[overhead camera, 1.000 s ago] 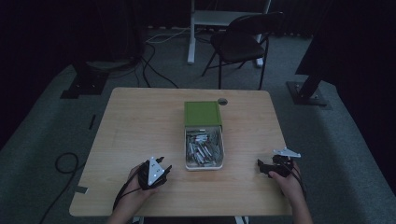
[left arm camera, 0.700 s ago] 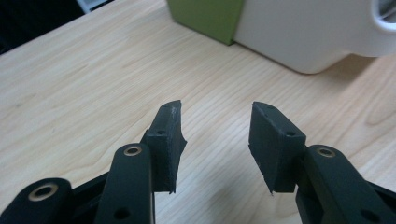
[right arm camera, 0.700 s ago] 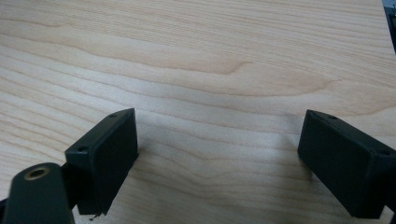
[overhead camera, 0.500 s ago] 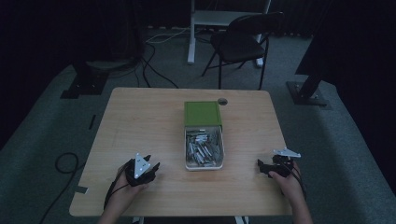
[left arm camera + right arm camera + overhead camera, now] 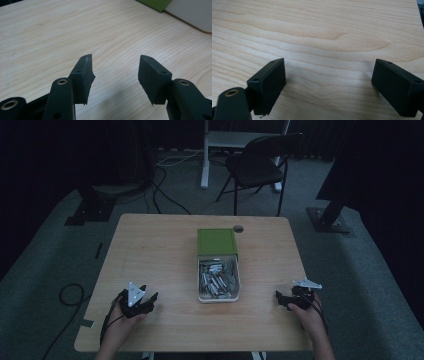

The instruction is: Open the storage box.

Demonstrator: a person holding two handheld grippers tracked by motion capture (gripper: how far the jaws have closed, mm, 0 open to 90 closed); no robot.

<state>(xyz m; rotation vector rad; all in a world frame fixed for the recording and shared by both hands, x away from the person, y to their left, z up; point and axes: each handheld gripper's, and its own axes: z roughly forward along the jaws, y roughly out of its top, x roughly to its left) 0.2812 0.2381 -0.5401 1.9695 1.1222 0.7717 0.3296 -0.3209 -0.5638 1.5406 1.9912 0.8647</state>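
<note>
Metal pieces [image 5: 218,279], likely small, stiff and slippery, fill a white tray [image 5: 218,298] mid-table [image 5: 160,250], best pinched singly across their sides, while left gripper [image 5: 150,298] and right gripper [image 5: 278,299] fingers stand released, the left's just opening, empty.

Box [image 5: 218,285] of metal bits set mid table [image 5: 160,245], lid [image 5: 216,242] behind it, left gripper [image 5: 142,301] to its left, right gripper [image 5: 282,300] to its right, chair [image 5: 260,162] placed behind table.
</note>
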